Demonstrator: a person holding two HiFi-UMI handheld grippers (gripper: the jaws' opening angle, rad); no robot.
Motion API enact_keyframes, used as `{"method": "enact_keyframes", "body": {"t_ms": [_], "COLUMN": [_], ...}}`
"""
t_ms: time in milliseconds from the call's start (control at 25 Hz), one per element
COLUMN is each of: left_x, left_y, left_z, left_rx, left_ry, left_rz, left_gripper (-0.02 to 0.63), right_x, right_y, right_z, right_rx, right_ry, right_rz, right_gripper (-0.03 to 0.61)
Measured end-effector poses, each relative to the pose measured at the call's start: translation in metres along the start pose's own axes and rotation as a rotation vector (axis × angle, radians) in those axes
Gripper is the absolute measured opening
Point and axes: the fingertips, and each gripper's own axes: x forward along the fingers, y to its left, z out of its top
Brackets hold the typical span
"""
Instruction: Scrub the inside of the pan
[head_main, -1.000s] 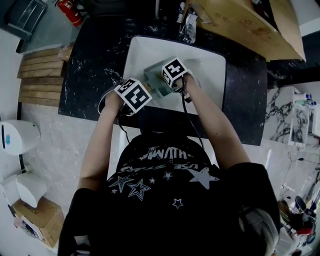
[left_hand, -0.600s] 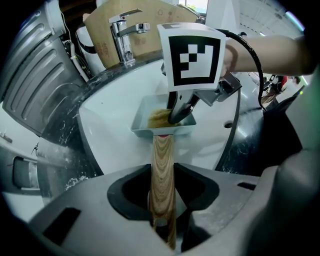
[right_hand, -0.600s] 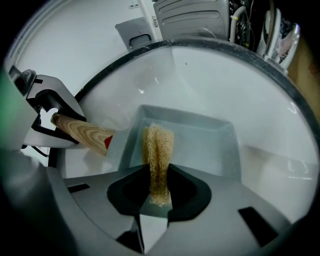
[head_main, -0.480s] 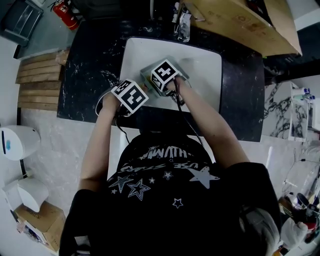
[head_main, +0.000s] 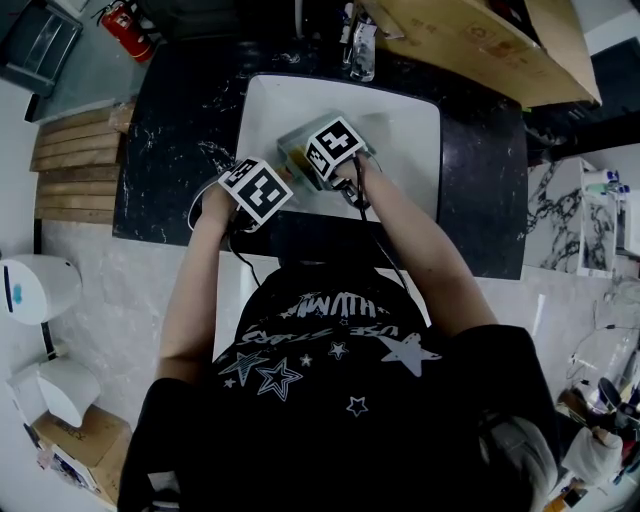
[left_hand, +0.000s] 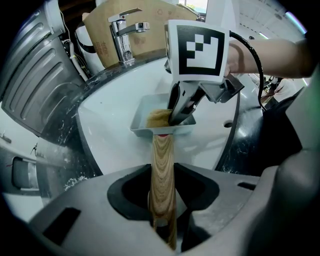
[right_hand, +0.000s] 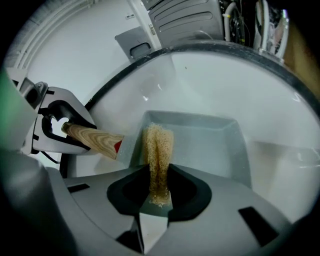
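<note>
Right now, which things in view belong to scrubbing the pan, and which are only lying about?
In use: pan; its wooden handle, gripped by the left tongs; yellow scouring pad, gripped by the right tongs; white sink.
Lying about: faucet; cardboard box; fire extinguisher; wooden planks.

pan (right_hand: 210, 140) grey | handle (left_hand: 162, 165) light wood-grain, red tip | scrubber (right_hand: 159, 150) tan mesh | sink (head_main: 405, 140) white | counter (head_main: 180, 120) black, white-veined

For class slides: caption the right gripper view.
Right gripper holds a scourer in the pan; left gripper grips its wooden handle.
</note>
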Motion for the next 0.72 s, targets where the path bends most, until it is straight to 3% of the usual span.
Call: {"method": "enact_keyframes", "body": {"t_ms": [480, 720], "left_x": [0.001, 0.001], "left_y": [0.000, 0.000], "left_z": [0.000, 0.001], "left_rx": [-0.003, -0.004], "left_ry": [0.001, 0.004], "left_rz": [-0.005, -0.005], "left_gripper": [0.146, 0.146], "right_x": [-0.034, -0.026], "right_y": [-0.105, -0.127], "right_z": [-0.012, -0.025], "right_rx": [0.104, 0.085], "right_ry": [-0.102, -0.056], "right_rz": [-0.207, -0.267], "right_gripper": [0.087, 0.086]}}
